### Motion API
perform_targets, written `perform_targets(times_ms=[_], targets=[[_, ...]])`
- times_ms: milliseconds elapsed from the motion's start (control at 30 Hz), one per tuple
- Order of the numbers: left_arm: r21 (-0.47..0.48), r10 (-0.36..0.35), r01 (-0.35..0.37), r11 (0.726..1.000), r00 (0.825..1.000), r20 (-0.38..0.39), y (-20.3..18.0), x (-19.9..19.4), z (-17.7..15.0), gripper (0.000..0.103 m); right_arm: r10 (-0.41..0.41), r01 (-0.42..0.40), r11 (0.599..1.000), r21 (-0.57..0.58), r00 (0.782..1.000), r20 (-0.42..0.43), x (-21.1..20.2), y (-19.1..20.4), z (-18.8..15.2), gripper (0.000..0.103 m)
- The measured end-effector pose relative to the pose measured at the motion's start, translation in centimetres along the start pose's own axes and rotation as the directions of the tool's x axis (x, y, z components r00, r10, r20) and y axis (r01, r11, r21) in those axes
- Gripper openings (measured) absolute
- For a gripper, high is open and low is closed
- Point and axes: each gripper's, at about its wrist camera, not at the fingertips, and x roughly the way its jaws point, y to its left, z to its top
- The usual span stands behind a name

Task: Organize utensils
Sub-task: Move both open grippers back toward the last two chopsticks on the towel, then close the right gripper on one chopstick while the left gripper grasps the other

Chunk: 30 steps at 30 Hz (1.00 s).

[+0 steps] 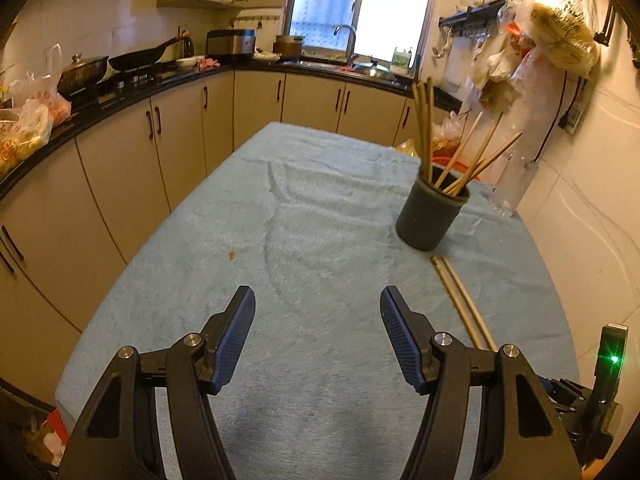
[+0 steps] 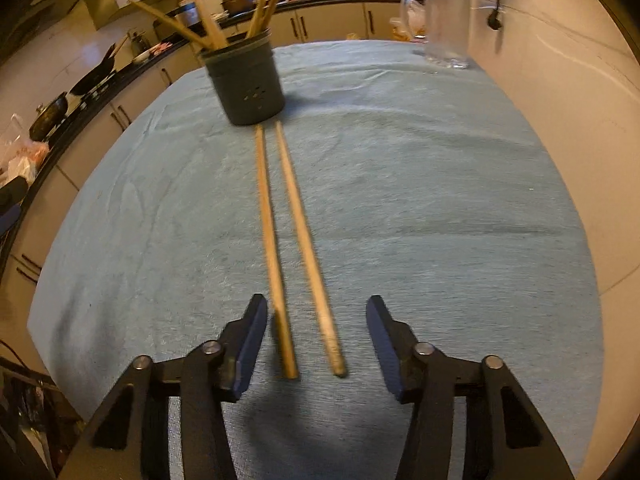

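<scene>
Two wooden chopsticks [image 2: 294, 216] lie side by side on the blue cloth, running from the dark grey holder [image 2: 248, 80] toward me. Their near ends rest between the fingers of my right gripper [image 2: 316, 312], which stands open; the pads do not touch them. The holder contains several more chopsticks standing at angles. In the left wrist view the same holder [image 1: 434, 212] sits to the right, with the loose pair of chopsticks [image 1: 464, 300] in front of it. My left gripper [image 1: 318, 300] is open over bare cloth, with nothing between its fingers.
The blue cloth [image 1: 300, 208] covers the table [image 2: 460, 200]. A clear glass jug [image 2: 444, 24] stands at the far right by the wall. Kitchen cabinets [image 1: 120, 168] and a counter with a wok [image 1: 140, 58] run along the left. Bags [image 1: 560, 36] hang on the right wall.
</scene>
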Motion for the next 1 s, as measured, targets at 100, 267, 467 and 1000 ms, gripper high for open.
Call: perform_targets(times_ms=[100,267,467,1000], targets=[[-0.026,-0.029,0.028,0.999,0.999,-0.038,0.3,1.1,-0.1,0.064,-0.04,0.041,0.998,-0.049,0.999,0.01,0.0,0.8,-0.3,0.043],[-0.032,-0.041,0.039,0.999,0.997,-0.061,0.4,1.8,-0.6,0.064,-0.055,0.055,0.997,-0.06,0.998,0.002,0.2,1.4,-0.3,0.035],[-0.028,-0.053,0.051,0.998,0.995,-0.085,0.1,2.2,-0.9,0.064,0.131,-0.137,0.983,-0.121,0.99,-0.049,0.0,4.1,-0.8,0.037],[0.078,-0.064,0.077,0.994,0.986,-0.154,-4.1,3.6,-2.4,0.064,0.04,-0.036,0.992,-0.123,0.999,0.032,2.4,2.8,2.7,0.027]])
